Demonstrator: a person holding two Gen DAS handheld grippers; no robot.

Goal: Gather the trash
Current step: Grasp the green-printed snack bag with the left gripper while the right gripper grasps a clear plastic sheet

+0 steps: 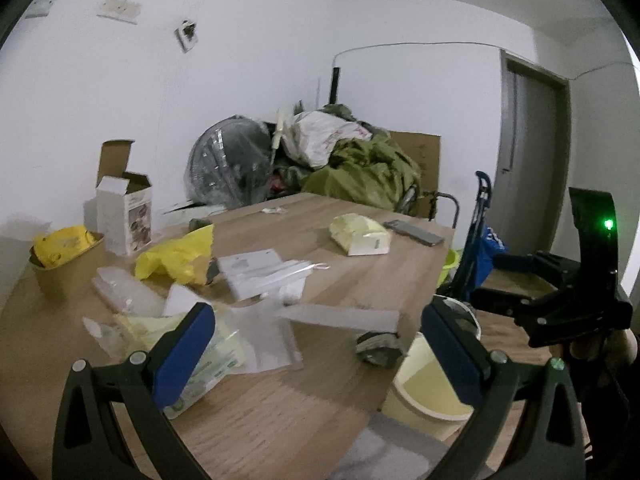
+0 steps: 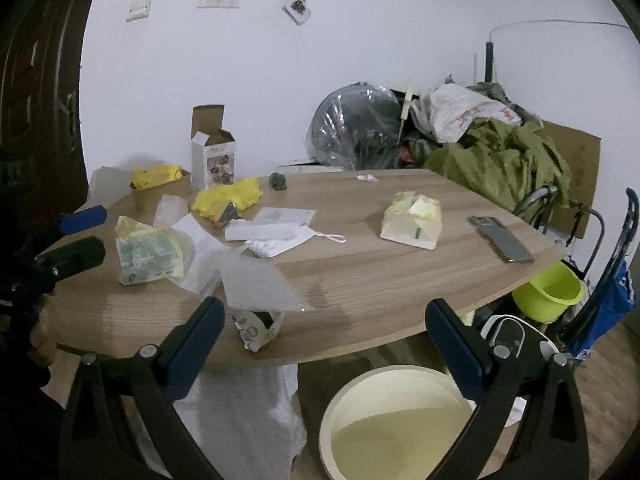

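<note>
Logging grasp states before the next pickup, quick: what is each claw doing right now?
Left claw: open, holding nothing, over the littered table.
Right claw: open, empty, above the cream bucket.

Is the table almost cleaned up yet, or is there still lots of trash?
Hardly started. The cream bucket on the floor looks empty, so nothing seems collected. Both the left gripper and the right gripper are open and hold nothing. Still on the table: a crumpled wrapper at the near edge, a yellow plastic bag, clear plastic sheets and an open carton.
</note>
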